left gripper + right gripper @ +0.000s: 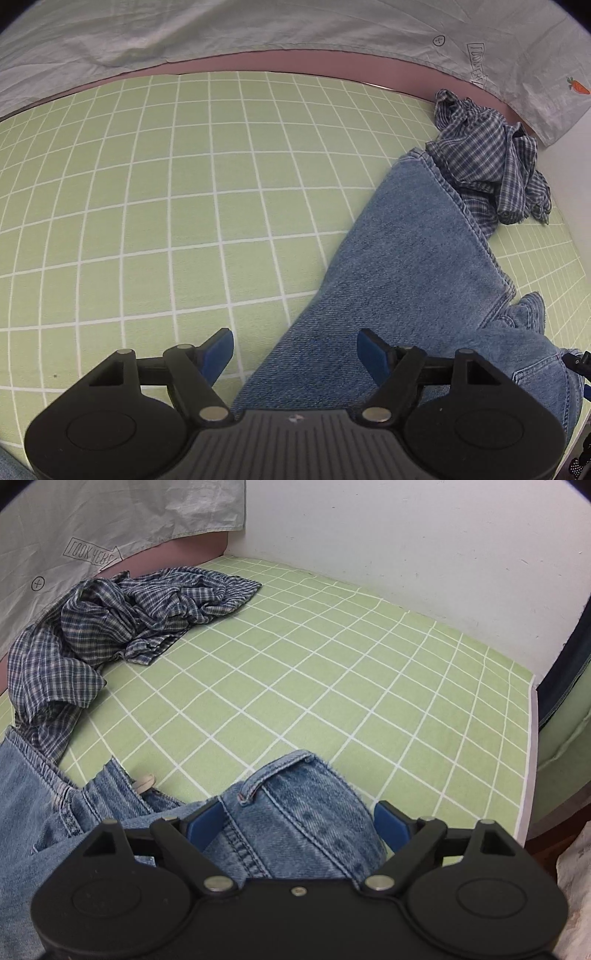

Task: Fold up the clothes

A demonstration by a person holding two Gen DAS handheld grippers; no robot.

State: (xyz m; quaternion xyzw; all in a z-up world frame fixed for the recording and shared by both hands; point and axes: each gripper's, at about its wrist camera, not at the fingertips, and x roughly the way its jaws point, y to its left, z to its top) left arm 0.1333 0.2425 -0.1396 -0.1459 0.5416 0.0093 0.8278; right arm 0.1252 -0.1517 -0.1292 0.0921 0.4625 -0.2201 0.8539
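The jeans [417, 273] lie on the green checked sheet [147, 221], one leg stretched flat toward the far edge and the waist end bunched up near me. My right gripper [299, 829] stands over that waistband [295, 801], its blue pads [393, 829] spread wide on either side of the denim hump with the belt loop; the left one seems to touch the cloth, but nothing is pinched. My left gripper [295, 354] hangs over the leg's near edge with its jaws apart and empty, one pad over the sheet, the other over the denim. I judge this as lining up both ends so the jeans can be pulled straight before a fold. A crumpled plaid shirt [122, 627] waits beside the leg hem, touching it, likely next in turn. Behind it a pale printed cloth [295, 33] hangs along the pink edge [258, 64].
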